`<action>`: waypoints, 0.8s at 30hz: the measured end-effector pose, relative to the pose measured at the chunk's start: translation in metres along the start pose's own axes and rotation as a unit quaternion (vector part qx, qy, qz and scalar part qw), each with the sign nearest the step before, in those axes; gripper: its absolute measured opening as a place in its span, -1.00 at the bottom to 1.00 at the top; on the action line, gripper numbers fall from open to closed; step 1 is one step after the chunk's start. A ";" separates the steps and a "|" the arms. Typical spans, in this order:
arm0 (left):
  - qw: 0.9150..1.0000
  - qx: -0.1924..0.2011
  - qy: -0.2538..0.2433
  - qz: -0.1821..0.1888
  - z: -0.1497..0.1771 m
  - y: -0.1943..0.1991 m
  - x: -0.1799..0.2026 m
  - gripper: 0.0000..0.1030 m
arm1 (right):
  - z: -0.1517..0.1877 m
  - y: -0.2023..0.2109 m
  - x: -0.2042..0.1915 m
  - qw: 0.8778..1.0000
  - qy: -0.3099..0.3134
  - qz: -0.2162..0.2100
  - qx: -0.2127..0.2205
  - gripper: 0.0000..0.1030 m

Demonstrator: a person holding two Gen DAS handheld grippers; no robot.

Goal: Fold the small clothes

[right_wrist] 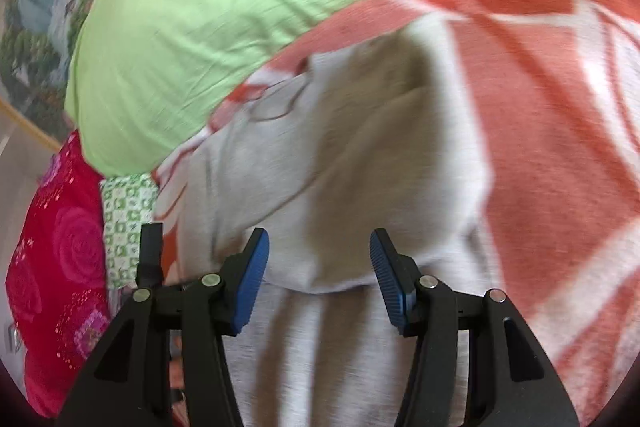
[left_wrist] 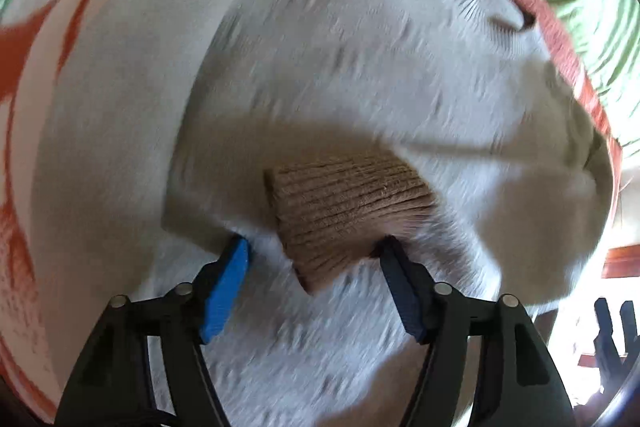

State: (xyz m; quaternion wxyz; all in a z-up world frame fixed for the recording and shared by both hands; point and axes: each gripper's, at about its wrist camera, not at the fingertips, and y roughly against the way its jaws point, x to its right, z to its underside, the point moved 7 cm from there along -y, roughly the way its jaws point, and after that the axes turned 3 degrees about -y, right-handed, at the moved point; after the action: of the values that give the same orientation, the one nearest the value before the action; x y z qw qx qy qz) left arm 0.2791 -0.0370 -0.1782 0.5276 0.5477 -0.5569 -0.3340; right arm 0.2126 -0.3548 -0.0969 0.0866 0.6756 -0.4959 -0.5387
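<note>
Fingers of left gripper (left_wrist: 314,247) and right gripper (right_wrist: 318,259), both released, straddle garment (left_wrist: 360,67) edges.

Counted, both views:
- One pale grey garment (left_wrist: 360,67), with one brown ribbed cuff (left_wrist: 344,215).
- One orange-and-white patterned blanket (right_wrist: 540,87).
- One light green sheet (right_wrist: 200,7).
- One red rose-print cushion (right_wrist: 60,267).
- One small green-and-white checked cloth (right_wrist: 128,211).
- Two tongs: left (left_wrist: 314,255), right (right_wrist: 318,259), two blue pads (right_wrist: 250,287) apiece.

Matt grey knit garment (left_wrist: 360,75) with ribbed tan cuff (left_wrist: 344,215), fuzzy orange blanket (right_wrist: 540,75)
</note>
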 end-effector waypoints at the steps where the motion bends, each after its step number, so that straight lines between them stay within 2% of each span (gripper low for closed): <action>1: 1.000 0.010 -0.015 0.004 -0.004 0.002 0.009 -0.74 | -0.001 0.002 0.006 1.000 -0.006 0.005 0.006 0.06; 2: 0.999 0.014 -0.031 0.006 -0.007 0.006 0.019 -0.85 | -0.003 0.004 0.013 1.000 -0.013 0.011 0.012 0.06; 3: 0.999 0.027 -0.037 0.020 -0.011 0.018 0.025 -0.85 | -0.006 0.007 0.020 0.999 -0.022 0.015 0.019 0.06; 6: 0.992 0.120 -0.034 0.020 -0.034 0.083 0.016 -0.86 | -0.019 0.015 0.039 0.998 -0.038 0.034 0.036 0.06; 7: 0.989 0.144 -0.022 0.012 -0.042 0.099 0.004 -0.86 | -0.024 0.018 0.044 0.998 -0.041 0.038 0.042 0.06; 9: 0.984 0.173 -0.001 -0.032 -0.057 0.117 -0.035 -0.87 | -0.035 0.021 0.052 0.996 -0.043 0.050 0.053 0.06; 11: 0.986 0.159 0.016 -0.057 -0.063 0.112 -0.067 -0.87 | -0.045 0.017 0.060 0.995 -0.046 0.062 0.056 0.06; 14: 0.989 0.137 0.044 -0.045 -0.056 0.097 -0.093 -0.86 | -0.056 0.002 0.065 0.995 -0.040 0.072 0.048 0.06; 19: 0.991 0.125 0.027 -0.050 -0.041 0.079 -0.091 -0.86 | -0.073 -0.035 0.066 0.996 -0.028 0.079 0.026 0.06; 24: 0.991 0.121 0.013 -0.059 -0.043 0.082 -0.081 -0.86 | -0.080 -0.075 0.050 0.998 -0.006 0.065 -0.007 0.06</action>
State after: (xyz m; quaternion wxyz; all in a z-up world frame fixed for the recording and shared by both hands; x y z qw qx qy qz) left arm 0.2861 0.0644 -0.1089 0.4438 0.6437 -0.5531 -0.2875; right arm 0.3176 -0.3893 -0.1448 0.1228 0.6382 -0.5356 -0.5393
